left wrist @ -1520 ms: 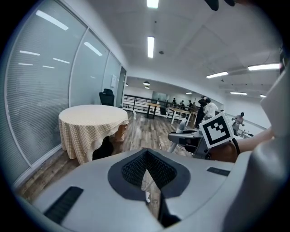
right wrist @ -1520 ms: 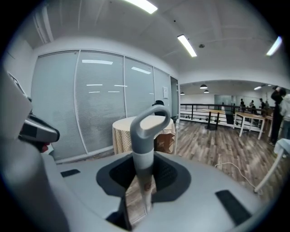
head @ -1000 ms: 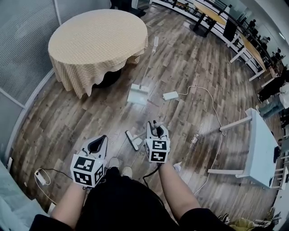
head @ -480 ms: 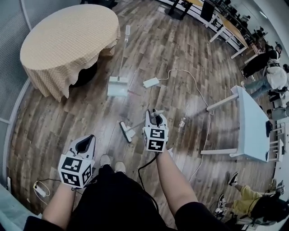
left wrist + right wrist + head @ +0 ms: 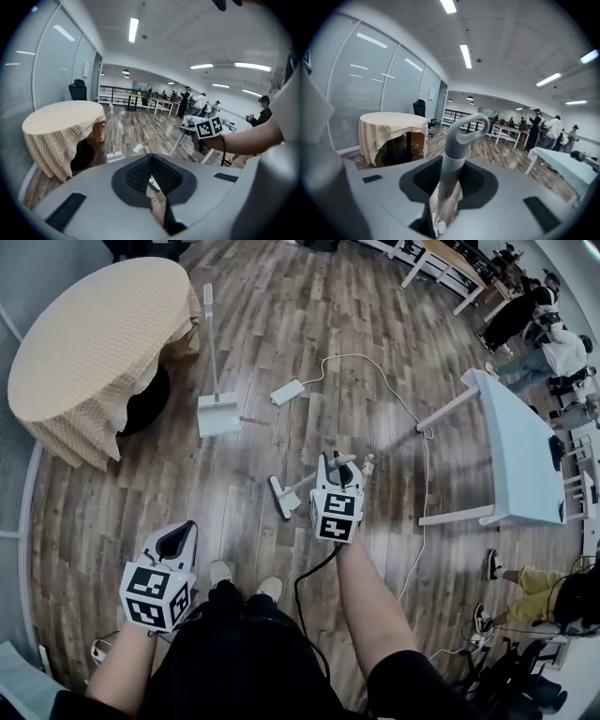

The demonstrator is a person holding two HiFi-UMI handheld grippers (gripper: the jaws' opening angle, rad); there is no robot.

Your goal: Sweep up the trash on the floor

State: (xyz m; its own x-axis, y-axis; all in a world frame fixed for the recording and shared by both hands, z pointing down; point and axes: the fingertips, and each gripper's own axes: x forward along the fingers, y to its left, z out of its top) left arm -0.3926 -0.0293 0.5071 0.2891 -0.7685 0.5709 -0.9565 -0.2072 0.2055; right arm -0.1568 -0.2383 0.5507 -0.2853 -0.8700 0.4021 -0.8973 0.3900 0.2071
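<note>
My right gripper is shut on the grey handle of a small broom. The broom's white head rests on the wood floor just ahead of my feet. The right gripper view shows the looped handle rising between the jaws. A white dustpan stands upright on the floor beyond, with its long handle pointing up. A small pale scrap lies on the floor just right of the right gripper. My left gripper hangs low at the left, shut and holding nothing.
A round table with a checked cloth stands far left. A white table is at the right, with people beyond it. A white power box and its cable trail across the floor. A black cable hangs by my legs.
The view has swung rightward, so the table and dustpan have slid left in the frame. My right gripper has carried the broom a little right and forward. The left gripper has barely moved.
</note>
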